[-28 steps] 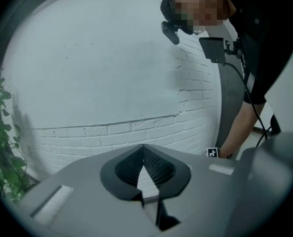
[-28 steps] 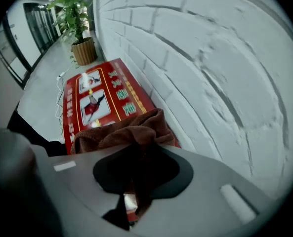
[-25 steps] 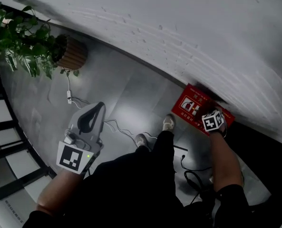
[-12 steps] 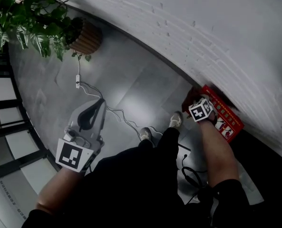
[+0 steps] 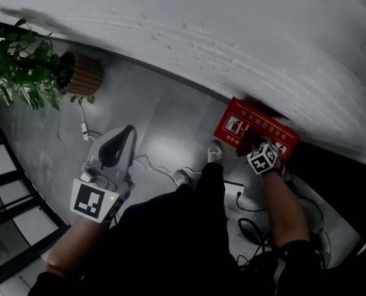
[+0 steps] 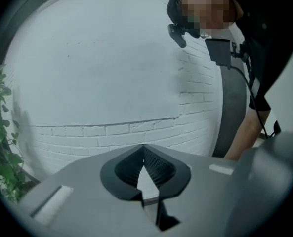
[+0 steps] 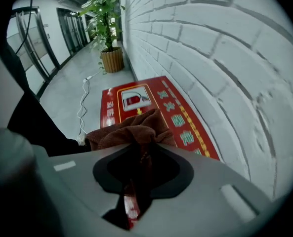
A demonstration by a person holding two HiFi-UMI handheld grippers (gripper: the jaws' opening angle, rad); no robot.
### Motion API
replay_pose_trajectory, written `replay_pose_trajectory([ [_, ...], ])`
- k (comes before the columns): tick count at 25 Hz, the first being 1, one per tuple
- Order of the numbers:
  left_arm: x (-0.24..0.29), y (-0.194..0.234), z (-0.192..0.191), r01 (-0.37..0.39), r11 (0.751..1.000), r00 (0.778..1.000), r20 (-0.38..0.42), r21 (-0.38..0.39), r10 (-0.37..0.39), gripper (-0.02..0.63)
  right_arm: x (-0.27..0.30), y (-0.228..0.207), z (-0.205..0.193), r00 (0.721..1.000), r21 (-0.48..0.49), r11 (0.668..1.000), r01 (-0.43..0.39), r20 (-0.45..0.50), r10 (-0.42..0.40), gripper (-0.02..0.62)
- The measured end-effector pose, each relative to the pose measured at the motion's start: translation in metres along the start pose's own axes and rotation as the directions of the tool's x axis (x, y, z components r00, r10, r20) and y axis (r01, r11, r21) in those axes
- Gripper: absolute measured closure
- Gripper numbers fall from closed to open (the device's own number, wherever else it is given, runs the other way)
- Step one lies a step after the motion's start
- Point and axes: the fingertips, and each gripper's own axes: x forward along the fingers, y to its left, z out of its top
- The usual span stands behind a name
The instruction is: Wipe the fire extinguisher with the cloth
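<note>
A red fire extinguisher box (image 5: 257, 127) lies on the floor at the foot of the white brick wall. My right gripper (image 5: 249, 148) points steeply down over its front edge, shut on a bunched brown cloth (image 5: 244, 145). In the right gripper view the cloth (image 7: 136, 130) bulges out past the jaws of the right gripper (image 7: 140, 149), with the box's lid (image 7: 136, 100) and its extinguisher picture just beyond. My left gripper (image 5: 126, 134) hangs at the left, well away from the box. In its own view the left gripper (image 6: 144, 149) is shut with nothing in it and faces the wall.
A potted plant (image 5: 22, 73) in a ribbed brown pot (image 5: 84, 74) stands by the wall at the far left. A white cable (image 5: 87, 131) trails over the grey floor. The person's shoes (image 5: 215, 153) stand just left of the box. Dark cables (image 5: 250, 230) lie near the right leg.
The right gripper with the cloth swept from the box's right part to its left end and back toward the middle. The left gripper kept its place in view.
</note>
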Motion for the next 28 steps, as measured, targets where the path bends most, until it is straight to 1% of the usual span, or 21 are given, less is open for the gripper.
replay_pose_trajectory([
  [3, 0.024, -0.022, 0.012, 0.085, 0.996, 0.996, 0.017, 0.024, -0.085, 0.606, -0.019, -0.014, -0.054, 0.999, 0.093, 0.995, 0.047, -0.03, -0.044, 0.523],
  [7, 0.048, -0.055, 0.021, 0.177, 0.983, 0.984, 0.027, 0.048, -0.178, 0.606, -0.039, -0.03, -0.118, 0.994, 0.22, 0.971, 0.091, -0.077, -0.076, 0.523],
  [10, 0.059, -0.072, 0.022, 0.229, 0.971, 0.973, 0.023, 0.067, -0.231, 0.606, -0.049, -0.036, -0.152, 0.988, 0.271, 0.953, 0.132, -0.114, -0.104, 0.523],
  [12, 0.06, -0.075, 0.02, 0.242, 0.968, 0.97, 0.017, 0.068, -0.243, 0.606, -0.053, -0.036, -0.17, 0.984, 0.312, 0.937, 0.153, -0.139, -0.114, 0.523],
  [15, 0.054, -0.067, 0.012, 0.221, 0.974, 0.975, 0.007, 0.052, -0.222, 0.606, -0.052, -0.028, -0.204, 0.972, 0.405, 0.9, 0.162, -0.221, -0.075, 0.523],
  [16, 0.051, -0.062, 0.009, 0.208, 0.977, 0.978, 0.005, 0.044, -0.208, 0.606, -0.052, -0.023, -0.213, 0.967, 0.407, 0.898, 0.166, -0.247, -0.067, 0.523],
  [17, 0.047, -0.056, 0.007, 0.192, 0.981, 0.981, 0.004, 0.038, -0.193, 0.606, -0.053, -0.018, -0.216, 0.963, 0.388, 0.905, 0.176, -0.258, -0.077, 0.523],
  [19, 0.037, -0.044, 0.003, 0.155, 0.988, 0.988, 0.0, 0.026, -0.155, 0.606, -0.056, -0.012, -0.211, 0.958, 0.328, 0.92, 0.216, -0.251, -0.136, 0.525],
  [21, 0.026, -0.029, -0.002, 0.113, 0.994, 0.994, -0.006, 0.016, -0.112, 0.606, -0.059, -0.012, -0.203, 0.95, 0.325, 0.906, 0.27, -0.241, -0.197, 0.526],
  [23, 0.013, -0.014, -0.006, 0.063, 0.998, 0.998, -0.012, 0.004, -0.063, 0.606, -0.062, -0.014, -0.199, 0.944, 0.347, 0.889, 0.3, -0.24, -0.225, 0.526],
  [24, 0.006, -0.006, -0.009, 0.035, 0.999, 0.999, -0.015, -0.003, -0.035, 0.606, -0.062, -0.014, -0.195, 0.944, 0.341, 0.89, 0.303, -0.238, -0.23, 0.527],
  [25, -0.002, 0.001, -0.011, 0.007, 1.0, 1.0, -0.017, -0.011, -0.007, 0.606, -0.062, -0.012, -0.189, 0.946, 0.321, 0.9, 0.296, -0.23, -0.229, 0.526],
  [28, -0.024, 0.02, -0.019, -0.062, 0.997, 0.998, -0.022, -0.035, 0.062, 0.606, -0.053, -0.003, -0.166, 0.956, 0.233, 0.94, 0.248, -0.215, -0.199, 0.526],
])
